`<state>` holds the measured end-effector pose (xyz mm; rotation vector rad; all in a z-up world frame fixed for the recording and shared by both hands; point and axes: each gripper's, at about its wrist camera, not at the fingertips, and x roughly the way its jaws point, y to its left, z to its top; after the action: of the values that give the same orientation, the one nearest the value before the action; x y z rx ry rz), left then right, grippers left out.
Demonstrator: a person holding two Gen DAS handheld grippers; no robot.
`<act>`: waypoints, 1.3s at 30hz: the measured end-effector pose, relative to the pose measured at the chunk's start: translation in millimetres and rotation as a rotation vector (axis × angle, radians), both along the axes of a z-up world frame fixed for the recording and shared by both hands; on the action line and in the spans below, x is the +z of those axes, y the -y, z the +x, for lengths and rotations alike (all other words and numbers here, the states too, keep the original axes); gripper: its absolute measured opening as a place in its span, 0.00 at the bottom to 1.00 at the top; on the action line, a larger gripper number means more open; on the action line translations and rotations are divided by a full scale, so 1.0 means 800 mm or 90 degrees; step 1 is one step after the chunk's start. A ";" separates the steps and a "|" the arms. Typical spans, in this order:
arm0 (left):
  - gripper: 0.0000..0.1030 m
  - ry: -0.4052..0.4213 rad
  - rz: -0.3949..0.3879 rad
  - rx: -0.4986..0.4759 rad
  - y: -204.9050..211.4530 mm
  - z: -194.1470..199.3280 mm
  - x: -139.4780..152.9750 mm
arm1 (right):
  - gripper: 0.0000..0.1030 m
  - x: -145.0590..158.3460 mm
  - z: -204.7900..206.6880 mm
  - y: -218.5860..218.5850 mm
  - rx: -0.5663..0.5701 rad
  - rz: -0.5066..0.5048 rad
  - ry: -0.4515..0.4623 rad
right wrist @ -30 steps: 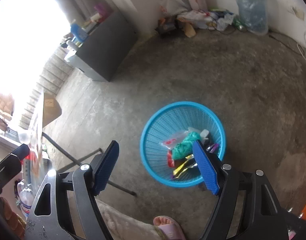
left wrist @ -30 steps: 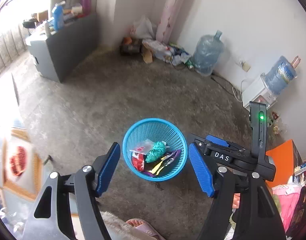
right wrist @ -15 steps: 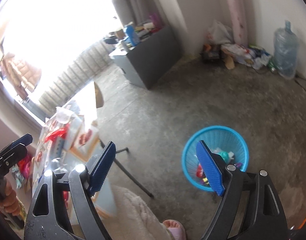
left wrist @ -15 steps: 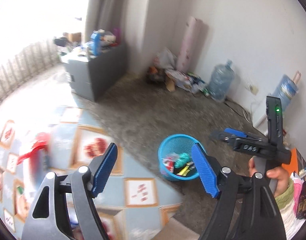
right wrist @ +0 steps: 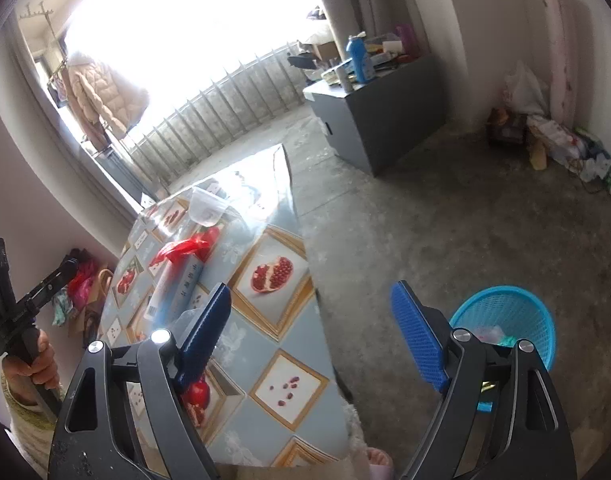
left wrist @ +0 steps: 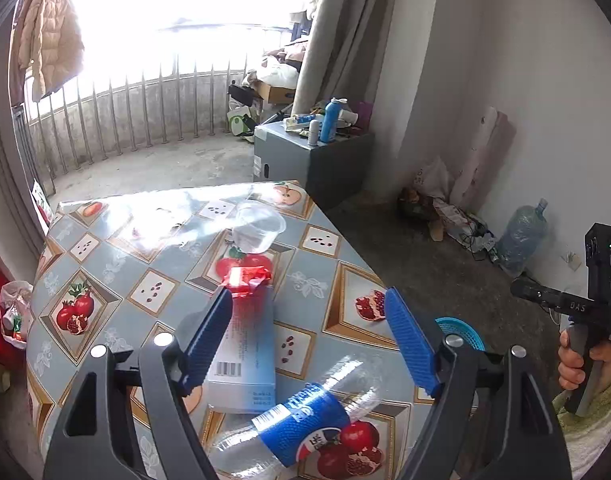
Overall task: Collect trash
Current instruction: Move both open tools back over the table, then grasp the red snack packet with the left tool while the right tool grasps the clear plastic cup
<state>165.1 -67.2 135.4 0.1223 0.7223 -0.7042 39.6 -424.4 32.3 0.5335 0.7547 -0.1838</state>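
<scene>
Trash basket [right wrist: 505, 320], centred a second ago, now sits lower right; both grippers, jaws apart and empty, face table litter.

Open left gripper [left wrist: 309, 340], bottle [left wrist: 301, 412], box [left wrist: 245, 360], table [left wrist: 105, 240]

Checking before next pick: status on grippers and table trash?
Left gripper open, empty; right gripper open, empty. Bottle, box, red wrapper, cup on table. Basket clear.
</scene>
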 end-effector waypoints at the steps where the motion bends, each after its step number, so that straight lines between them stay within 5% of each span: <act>1: 0.74 -0.008 -0.008 0.005 -0.007 0.009 -0.003 | 0.76 0.000 0.009 -0.006 0.010 0.002 0.000; 15: 0.74 -0.121 -0.015 0.039 -0.013 0.095 -0.079 | 0.71 -0.015 0.114 -0.040 0.098 0.047 -0.018; 25: 0.64 -0.325 -0.144 0.120 -0.035 0.174 -0.129 | 0.63 -0.026 0.172 -0.035 0.111 0.131 -0.014; 30: 0.62 -0.264 -0.145 0.082 -0.029 0.167 -0.112 | 0.62 -0.023 0.204 -0.051 0.131 0.081 -0.021; 39: 0.62 -0.017 0.044 -0.052 0.008 0.114 -0.098 | 0.60 -0.026 0.237 -0.077 0.173 -0.015 -0.024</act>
<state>256.0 -73.4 57.1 0.2078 0.7707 -0.7601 228.8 -362.9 11.3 0.4012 0.8520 0.0493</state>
